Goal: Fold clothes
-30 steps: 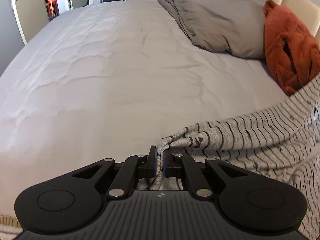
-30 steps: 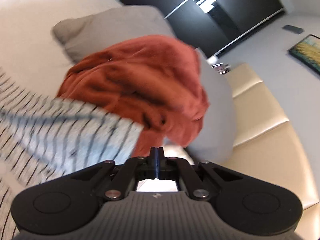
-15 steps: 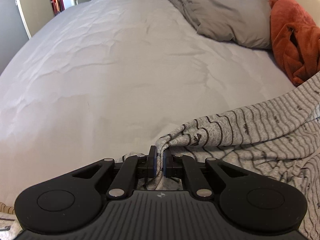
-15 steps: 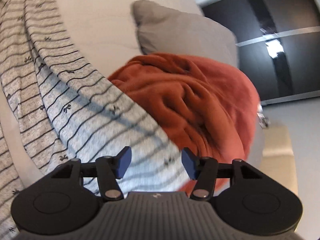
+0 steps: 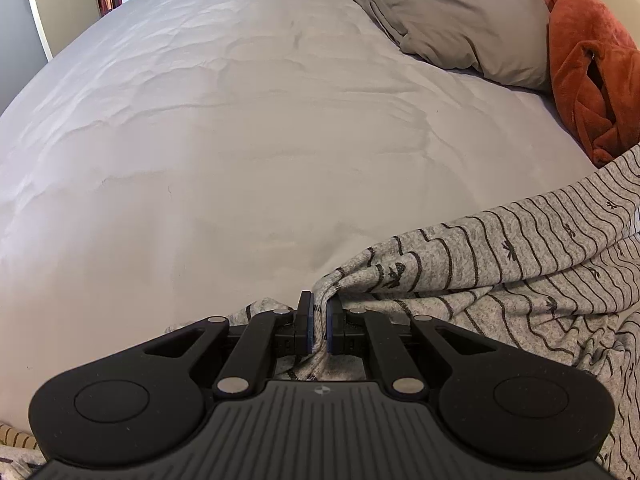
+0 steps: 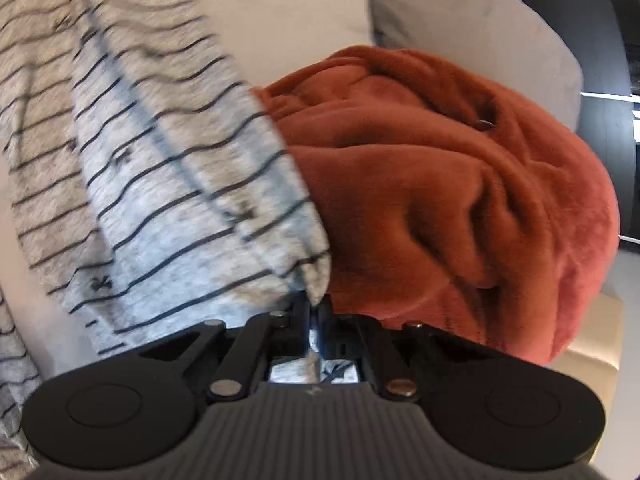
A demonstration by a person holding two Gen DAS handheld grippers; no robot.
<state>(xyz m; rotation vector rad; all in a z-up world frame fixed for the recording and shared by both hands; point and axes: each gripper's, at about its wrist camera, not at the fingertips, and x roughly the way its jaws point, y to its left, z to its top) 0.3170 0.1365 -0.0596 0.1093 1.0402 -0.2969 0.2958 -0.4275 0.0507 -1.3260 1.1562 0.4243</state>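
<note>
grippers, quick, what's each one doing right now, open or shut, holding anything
Left gripper: shut on a bunched edge of the grey striped knit garment.
Right gripper: shut on another edge of the same garment, beside the rust-orange fleece.

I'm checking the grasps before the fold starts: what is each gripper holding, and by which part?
Both hold the striped grey garment: the left gripper pinches a bunched edge, the right gripper a corner next to the orange garment.
</note>
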